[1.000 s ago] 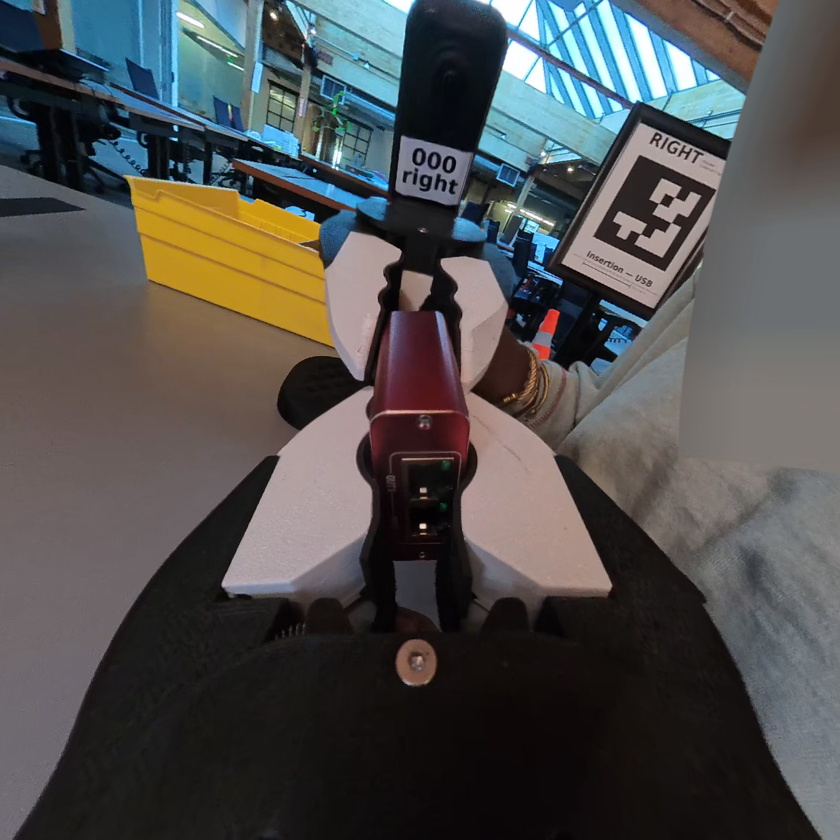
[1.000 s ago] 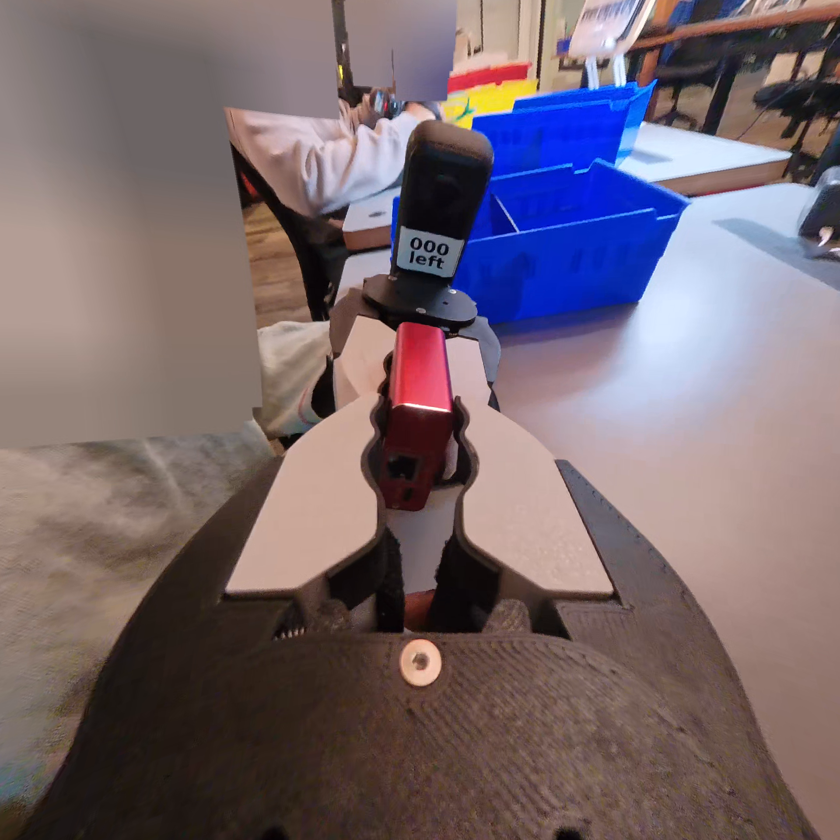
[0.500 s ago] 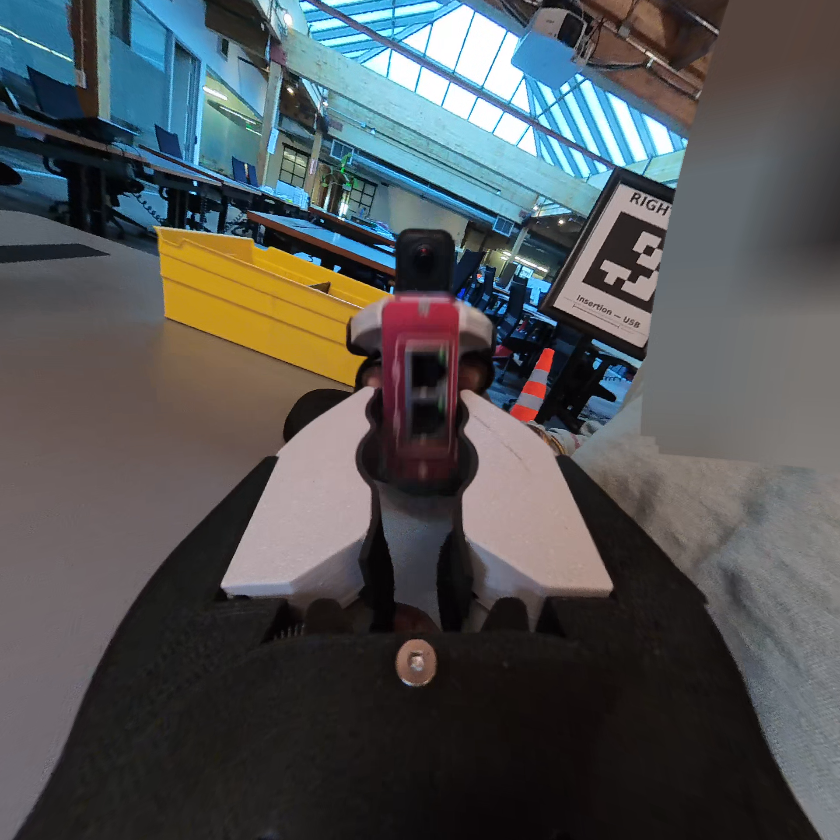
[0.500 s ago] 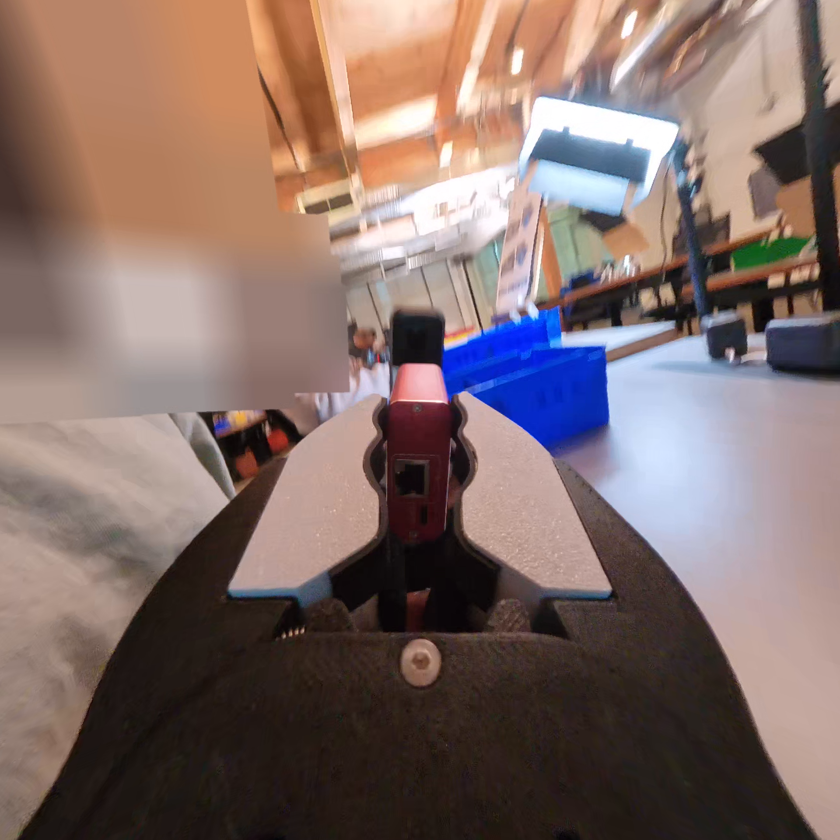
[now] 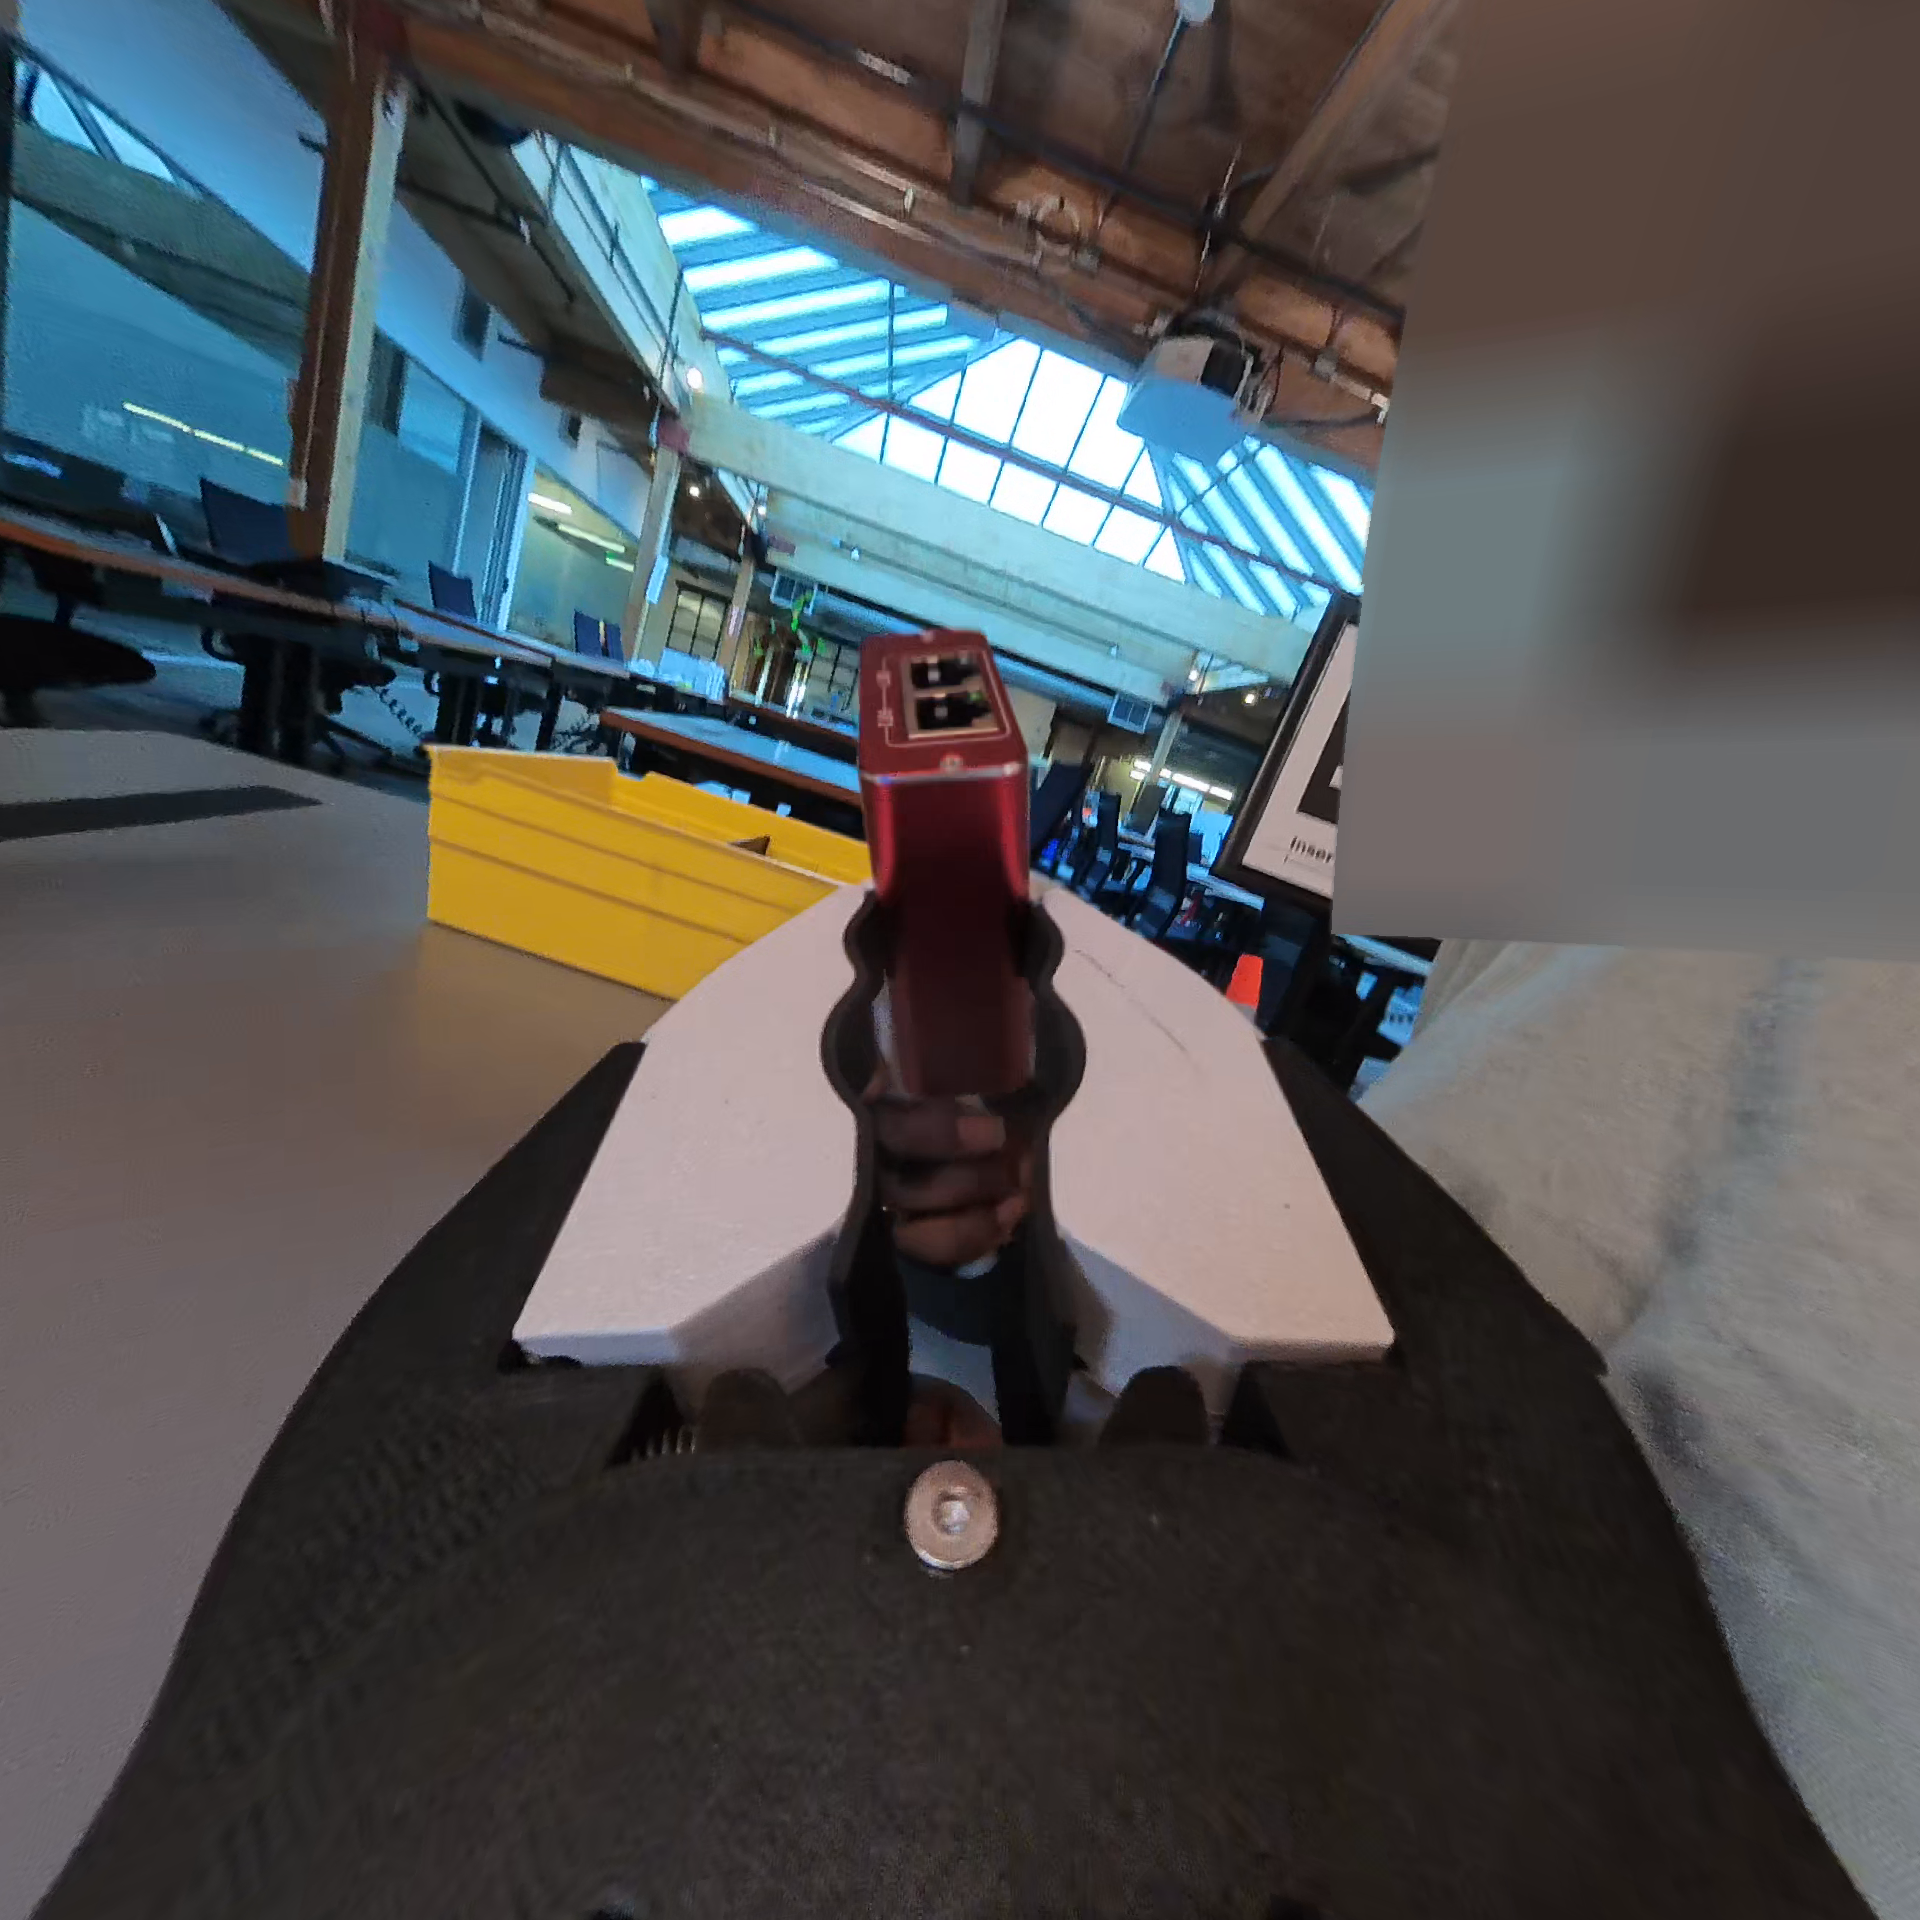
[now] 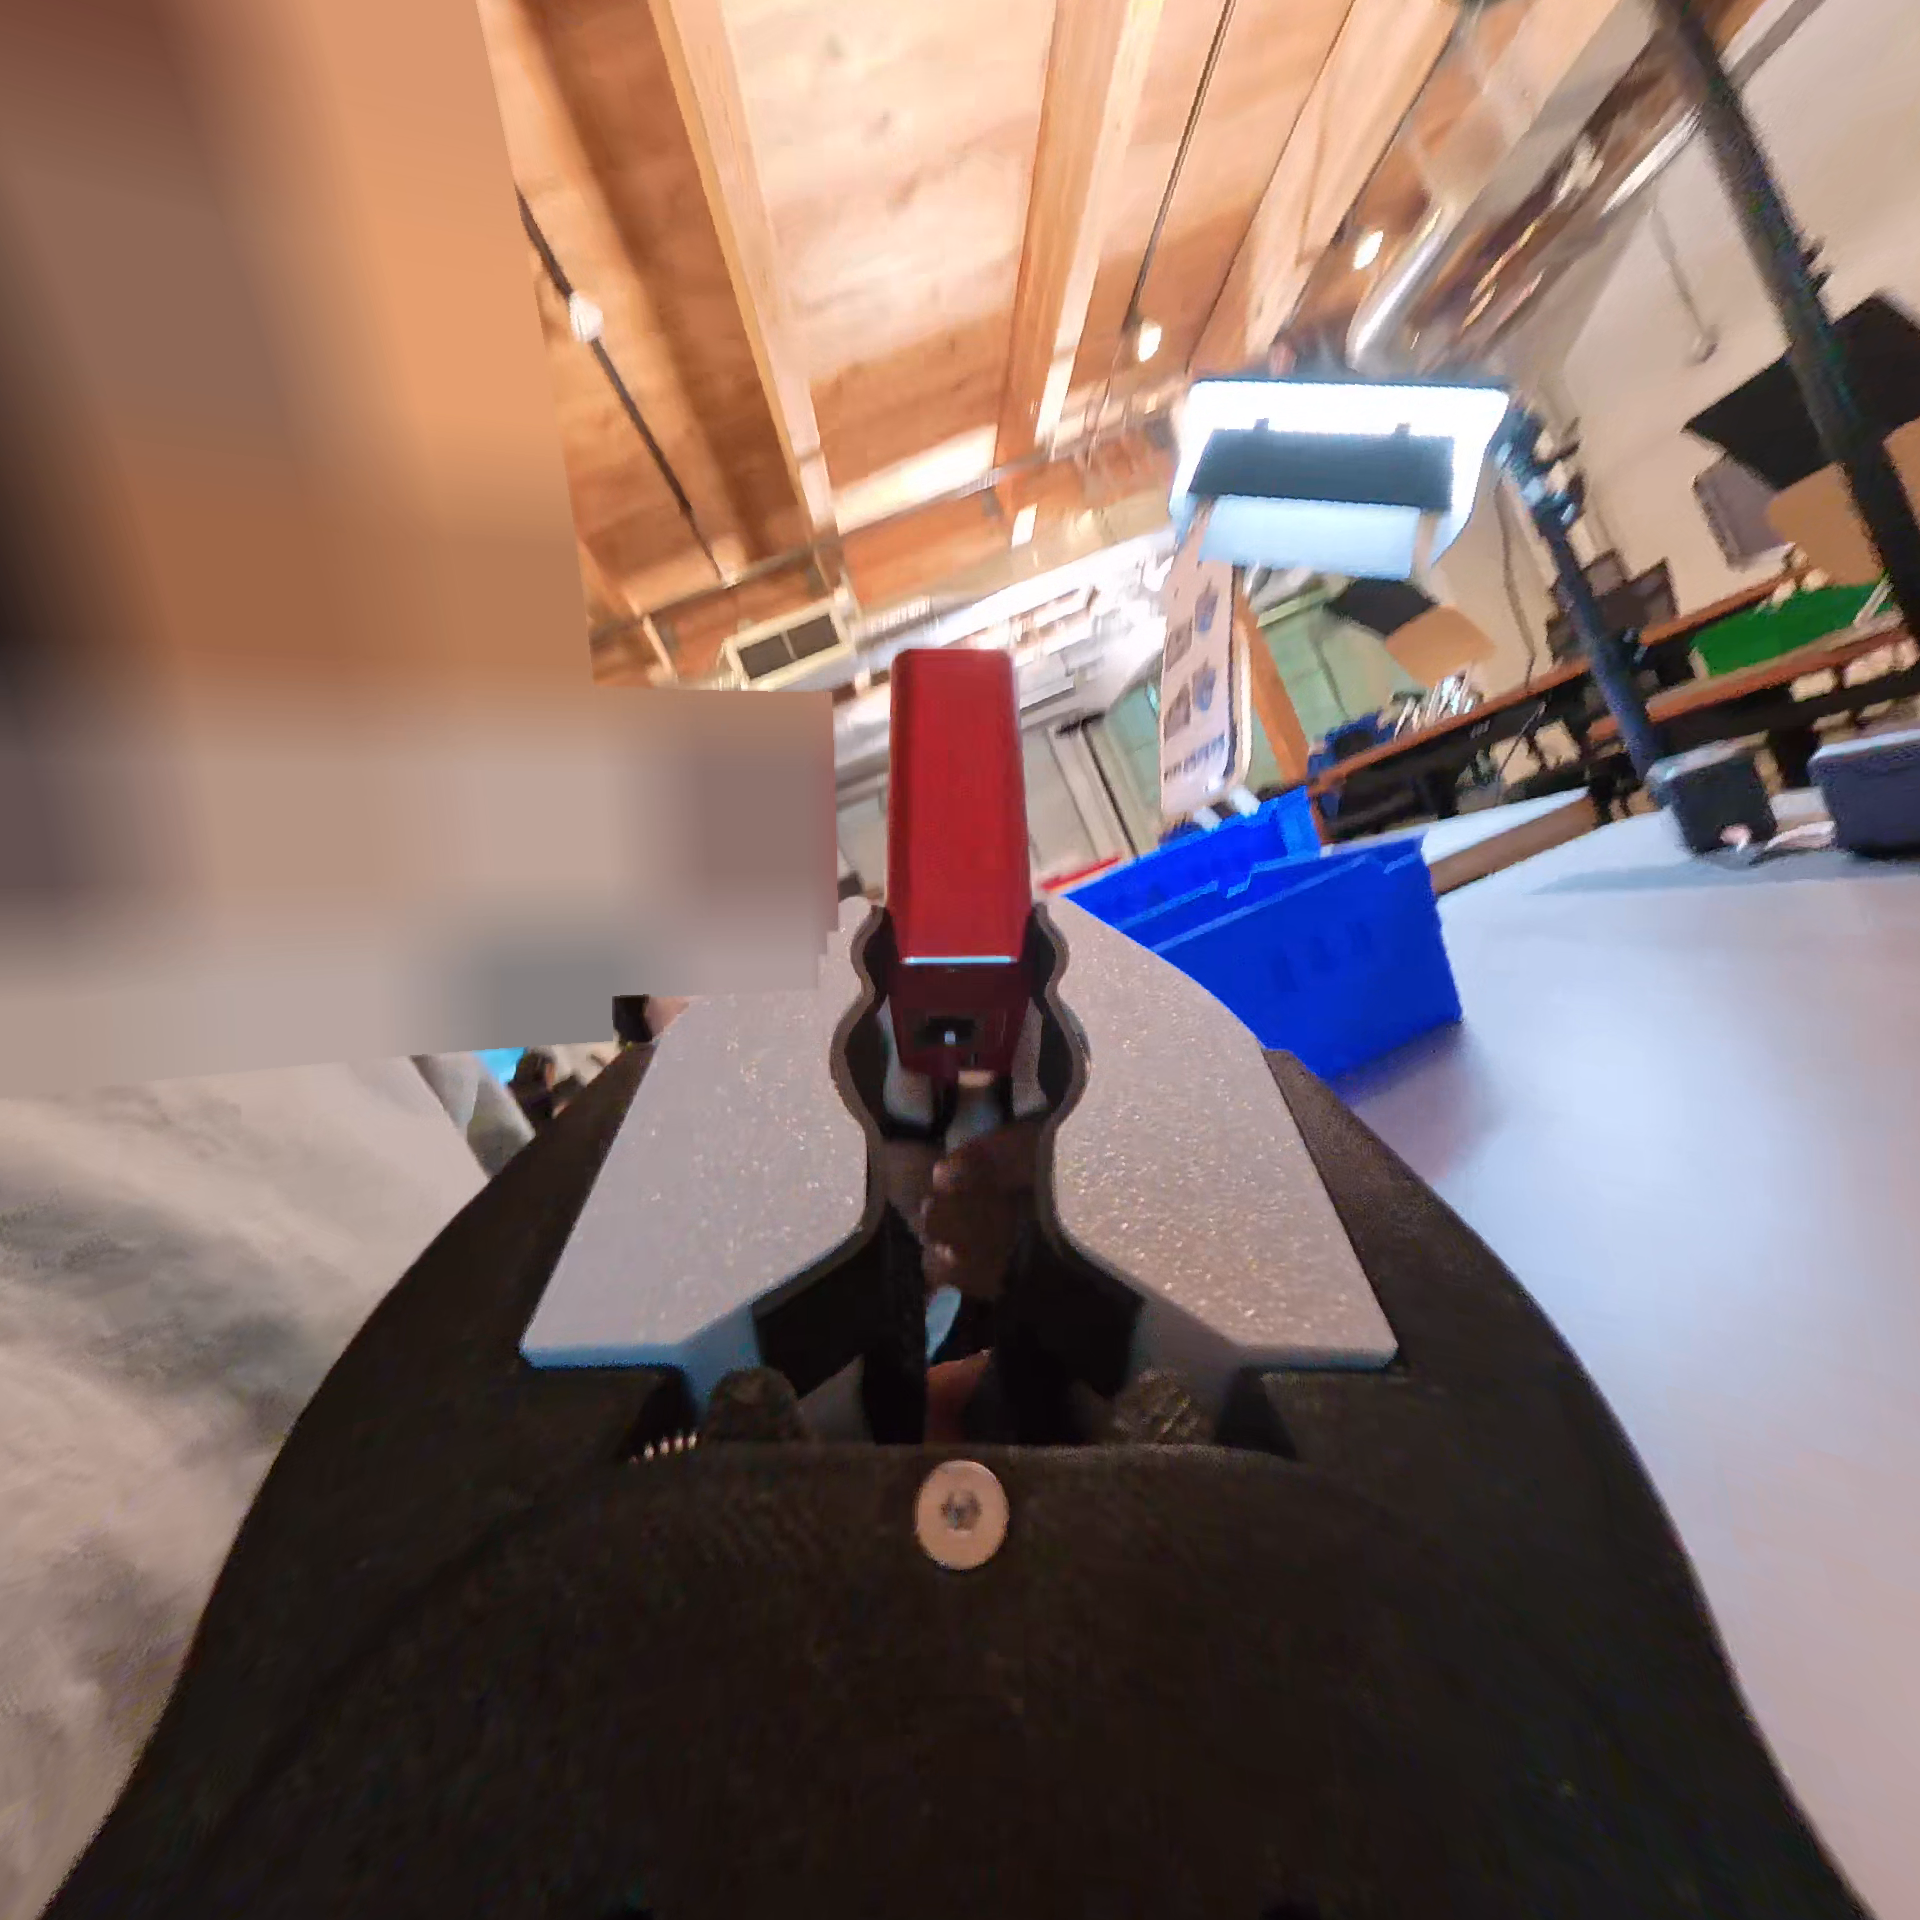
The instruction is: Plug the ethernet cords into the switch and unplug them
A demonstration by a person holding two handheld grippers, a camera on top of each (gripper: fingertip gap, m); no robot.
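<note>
Switch, a smooth red metal box (image 5: pixel 951 914) with two far-end ports, clenched upright between my left gripper (image 5: pixel 951 997) and right gripper (image 6: pixel 956 997).

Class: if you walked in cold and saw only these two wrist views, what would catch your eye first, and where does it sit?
The red switch stands out, upright at the centre of both views, clamped between the fingers of the left gripper and the right gripper, its two-port end up. Next come the yellow bin on the grey table in the left view and the blue bin in the right.
</note>
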